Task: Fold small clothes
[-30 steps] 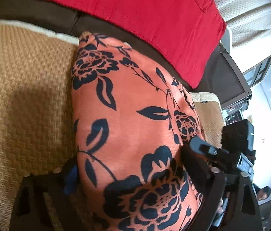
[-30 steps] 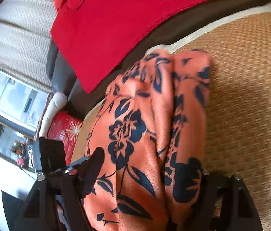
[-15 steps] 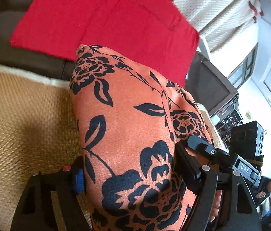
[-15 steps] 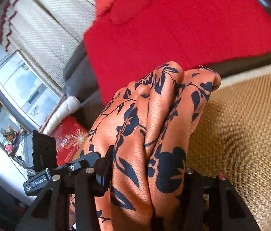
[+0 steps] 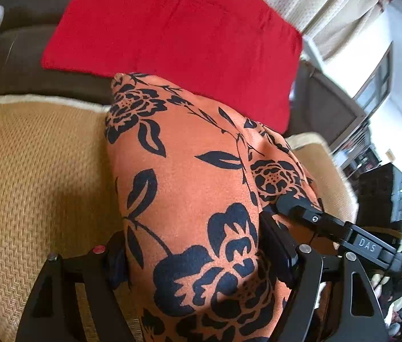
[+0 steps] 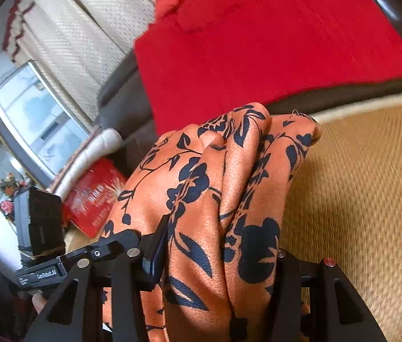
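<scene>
Woven tan seat matting (image 5: 35, 176) fills the foreground of both wrist views, with a red cushion (image 5: 178, 37) propped against the dark sofa back behind it, and every place below is given from that matting. An orange garment with black flowers (image 5: 189, 188) is held bunched above the matting, its far corner hanging toward the cushion. The left gripper (image 5: 195, 259) is clamped on a thick wad of the cloth, the fabric filling the whole gap between its pads. The right gripper (image 6: 218, 256) is clamped on gathered folds of the same garment (image 6: 223, 188), and its jaws have just been closing on that cloth. Both holds appear to lie along one edge, so the step in hand is judged to be the raising of the garment clear of the matting, either to shake it out or to carry one half over the other. Next, the two grips would need to be drawn apart so the cloth hangs flat, then lowered onto the matting with edges matched. Slipping of the smooth fabric is a likely risk.
</scene>
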`<state>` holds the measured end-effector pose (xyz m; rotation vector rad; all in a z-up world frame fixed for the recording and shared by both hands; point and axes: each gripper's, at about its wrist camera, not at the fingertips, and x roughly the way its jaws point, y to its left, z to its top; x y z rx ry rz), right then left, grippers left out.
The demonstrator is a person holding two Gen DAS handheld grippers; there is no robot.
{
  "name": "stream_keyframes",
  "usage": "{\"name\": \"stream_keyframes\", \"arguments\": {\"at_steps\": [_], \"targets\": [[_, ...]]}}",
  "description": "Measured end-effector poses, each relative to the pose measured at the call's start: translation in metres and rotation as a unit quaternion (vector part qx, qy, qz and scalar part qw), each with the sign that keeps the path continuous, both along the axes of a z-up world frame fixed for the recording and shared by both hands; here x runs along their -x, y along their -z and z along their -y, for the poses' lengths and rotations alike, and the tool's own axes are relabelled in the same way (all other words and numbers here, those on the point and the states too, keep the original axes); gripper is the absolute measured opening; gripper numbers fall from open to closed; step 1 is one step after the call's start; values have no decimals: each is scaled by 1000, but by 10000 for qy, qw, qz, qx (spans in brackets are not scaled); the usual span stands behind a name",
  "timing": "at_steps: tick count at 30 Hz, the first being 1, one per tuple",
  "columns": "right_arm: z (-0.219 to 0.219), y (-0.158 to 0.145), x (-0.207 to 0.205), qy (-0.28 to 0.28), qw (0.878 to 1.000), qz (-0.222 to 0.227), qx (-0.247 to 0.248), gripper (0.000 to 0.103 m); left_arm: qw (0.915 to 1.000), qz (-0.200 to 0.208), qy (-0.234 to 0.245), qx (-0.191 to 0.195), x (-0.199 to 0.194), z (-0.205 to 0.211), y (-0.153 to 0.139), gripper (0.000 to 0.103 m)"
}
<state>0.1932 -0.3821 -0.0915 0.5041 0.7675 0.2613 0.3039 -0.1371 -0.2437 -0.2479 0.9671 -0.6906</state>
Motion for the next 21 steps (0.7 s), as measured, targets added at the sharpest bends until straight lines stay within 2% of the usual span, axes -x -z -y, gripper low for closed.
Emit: {"name": "stream_keyframes", "arguments": {"at_steps": [2, 4, 5, 7, 10, 13, 16, 18, 19, 21], "targets": [[-4, 16, -6, 86, 9992, -310, 233, 51, 9986, -390, 21, -355, -7, 5, 23, 80], [-2, 39, -15, 217, 9951, -903, 343, 51, 9947, -727, -47, -732, -13, 11, 42, 82], [-1, 47, -18, 296, 9926, -1133, 327, 56, 9926, -865, -65, -849, -16, 12, 50, 83], [6, 57, -16, 509, 9892, -1372, 111, 60, 9932, -877, -95, -760, -18, 9, 46, 84], [15, 46, 0, 745, 9895, -1240, 15, 61, 9947, -590, -235, -806, -7, -3, 28, 83], [18, 16, 25, 1049, 9909, -738, 408, 61, 9930, 166, -628, -984, 18, -15, 1, 83], [10, -12, 45, 1045, 9931, -163, 509, 61, 9842, 890, -796, -1304, 41, -15, -18, 85], [-2, -22, 47, 868, 9947, 28, 558, 60, 9781, 1014, -837, -1614, 53, -19, -12, 89], [-9, -21, 46, 738, 9957, 1, 564, 57, 9751, 927, -835, -1836, 52, -14, -5, 89], [-23, -3, 32, 512, 9968, -433, 441, 52, 9654, 590, -802, -2411, 46, -1, 18, 90]]}}
